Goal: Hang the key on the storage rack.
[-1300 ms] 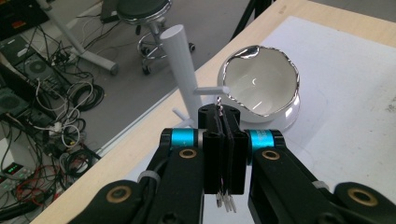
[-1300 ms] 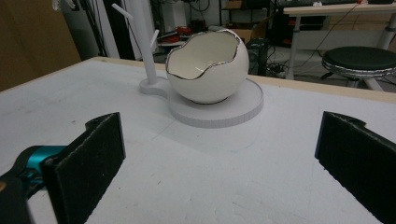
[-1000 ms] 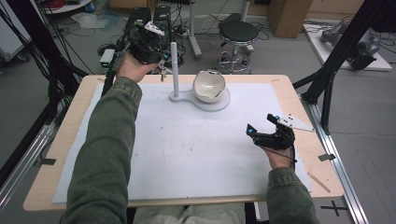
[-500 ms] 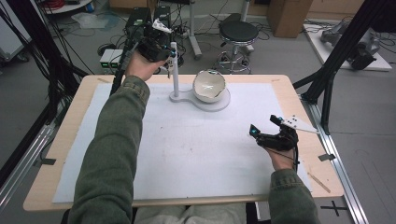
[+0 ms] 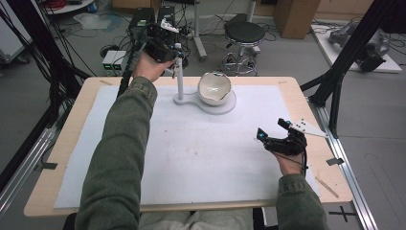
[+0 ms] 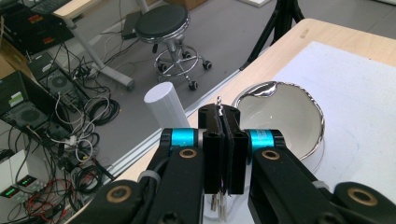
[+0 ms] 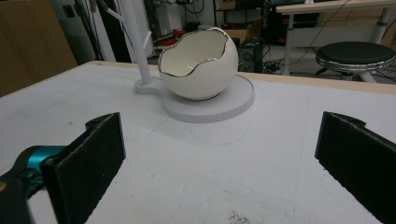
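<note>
The bowl point(image 7: 198, 65) was cream-white with a thin silver rim, on a white stand point(image 5: 207, 102) with a white post point(image 6: 166, 105). The mat point(image 5: 201, 153) was pale grey-white over a light wood table point(image 5: 67, 143). Both grippers' jaws were black with teal collars. The sleeves point(image 5: 119, 143) were olive green, and the stool point(image 6: 161, 23) black.

the high view looks down from above the eggshell bowl point(image 5: 214, 88). the left gripper view hangs close over the eggshell bowl point(image 6: 285, 116), facing outward. the right gripper view faces the eggshell bowl point(image 7: 198, 63) low, across the mat.
</note>
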